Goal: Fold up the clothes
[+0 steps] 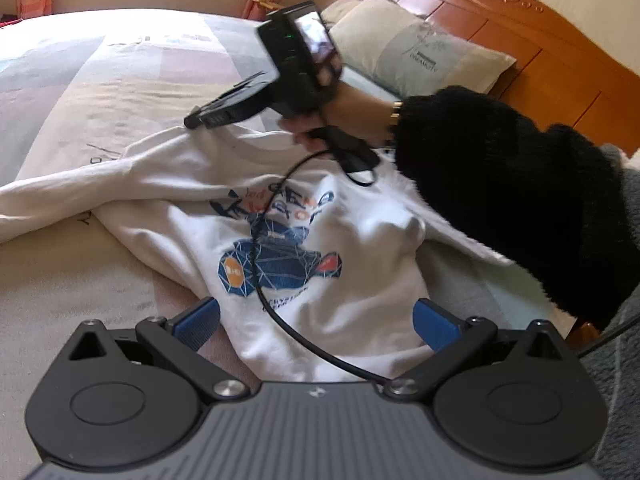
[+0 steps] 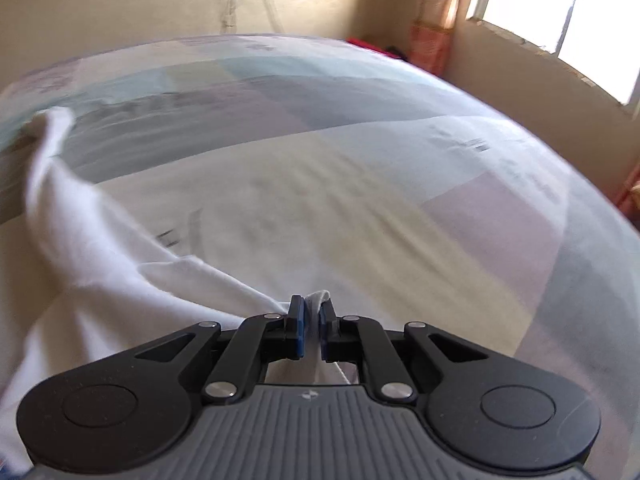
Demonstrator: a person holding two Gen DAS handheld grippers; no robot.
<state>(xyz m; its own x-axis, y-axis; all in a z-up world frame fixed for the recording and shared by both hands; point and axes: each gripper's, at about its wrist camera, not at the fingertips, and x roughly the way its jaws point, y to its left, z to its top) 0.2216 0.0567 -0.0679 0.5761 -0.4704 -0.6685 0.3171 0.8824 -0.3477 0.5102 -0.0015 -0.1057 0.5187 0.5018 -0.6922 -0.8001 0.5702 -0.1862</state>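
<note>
— Where's the shirt lying?

— The white cotton long-sleeved shirt with the blue and orange printed figure [image 1: 304,248] is spread, rumpled, on the bed with the pastel patchwork cover [image 1: 100,92], chest print facing up. One sleeve trails off to the left across the cover.

— And the right tool?

— The right tool [image 2: 311,322] has its blue pads clenched on a pinch of the shirt's white cloth; a fold runs from its tips away to the left. From the other side you see it out over the shirt's far edge, held by a hand [image 1: 340,116] in a fluffy black sleeve [image 1: 512,184], a black cable [image 1: 276,280] dangling across the print.

— The left one?

— The left tool [image 1: 316,322] is released, blue pads spread wide, over the shirt's near hem, gripping nothing.

— Beyond that?

— A pale pillow [image 1: 416,52] against an orange-brown wooden headboard [image 1: 532,52], and a bright window [image 2: 560,12] on the far wall.
</note>
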